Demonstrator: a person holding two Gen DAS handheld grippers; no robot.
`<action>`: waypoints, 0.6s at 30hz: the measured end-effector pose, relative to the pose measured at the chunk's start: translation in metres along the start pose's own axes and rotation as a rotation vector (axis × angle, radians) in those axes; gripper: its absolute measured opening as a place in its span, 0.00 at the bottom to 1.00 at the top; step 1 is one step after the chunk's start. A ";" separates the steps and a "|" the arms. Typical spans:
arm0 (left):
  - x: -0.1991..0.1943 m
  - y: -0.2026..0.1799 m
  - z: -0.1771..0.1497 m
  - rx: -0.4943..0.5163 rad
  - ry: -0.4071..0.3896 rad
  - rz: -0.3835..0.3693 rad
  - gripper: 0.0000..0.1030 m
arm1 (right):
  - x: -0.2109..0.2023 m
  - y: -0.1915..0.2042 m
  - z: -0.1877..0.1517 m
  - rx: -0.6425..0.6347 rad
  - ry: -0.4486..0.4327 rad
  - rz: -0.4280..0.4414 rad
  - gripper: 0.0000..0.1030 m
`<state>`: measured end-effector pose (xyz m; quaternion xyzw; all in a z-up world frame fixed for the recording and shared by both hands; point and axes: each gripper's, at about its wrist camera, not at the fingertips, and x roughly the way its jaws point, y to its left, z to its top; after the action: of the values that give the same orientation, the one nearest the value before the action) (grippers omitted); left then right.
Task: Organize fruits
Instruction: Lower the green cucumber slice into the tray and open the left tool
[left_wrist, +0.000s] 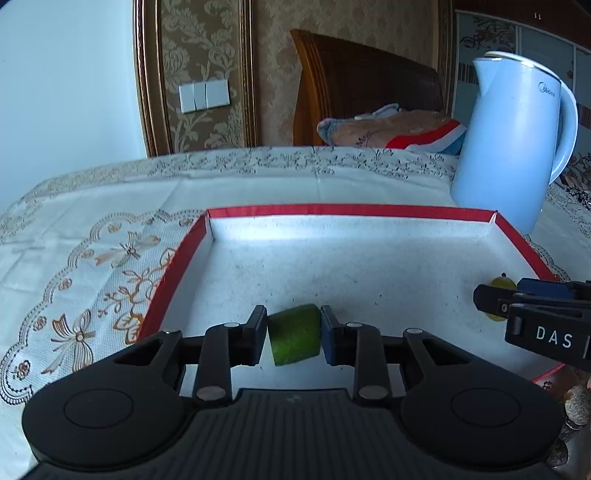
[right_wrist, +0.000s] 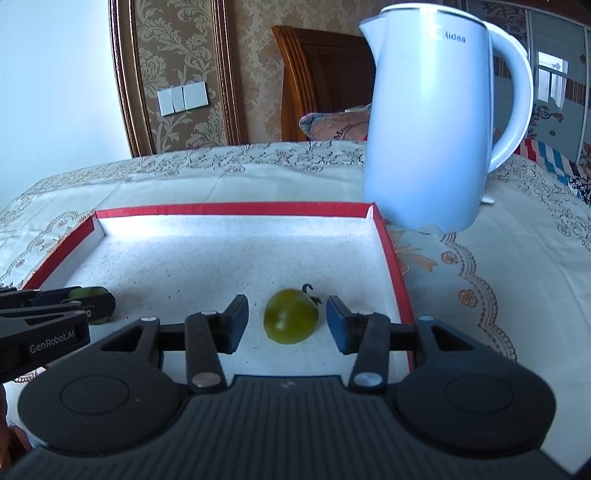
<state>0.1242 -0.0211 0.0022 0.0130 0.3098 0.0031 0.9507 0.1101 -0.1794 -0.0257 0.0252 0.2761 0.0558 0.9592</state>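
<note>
A shallow white tray with a red rim lies on the tablecloth. My left gripper is shut on a green cylindrical fruit chunk at the tray's near edge, both pads against its sides. In the right wrist view the same gripper comes in from the left, with the chunk partly hidden behind its fingers. My right gripper stands open around a small green tomato resting on the tray floor, with a gap on each side. The tomato peeks out behind the right gripper in the left wrist view.
A tall pale-blue electric kettle stands on the cloth just beyond the tray's far right corner, also seen as the kettle from the left. A folded blanket and a wooden headboard lie behind the table.
</note>
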 end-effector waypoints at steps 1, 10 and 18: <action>-0.001 -0.001 0.000 0.006 -0.006 0.000 0.29 | 0.000 0.000 0.000 0.003 -0.001 0.002 0.47; -0.005 -0.001 -0.003 0.009 -0.020 -0.010 0.29 | -0.004 -0.002 -0.002 0.023 -0.009 -0.002 0.56; -0.007 0.002 -0.004 -0.006 -0.014 -0.021 0.32 | -0.007 -0.003 -0.006 0.037 -0.013 -0.006 0.66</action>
<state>0.1157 -0.0192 0.0029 0.0068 0.3031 -0.0060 0.9529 0.1010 -0.1832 -0.0274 0.0426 0.2710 0.0477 0.9604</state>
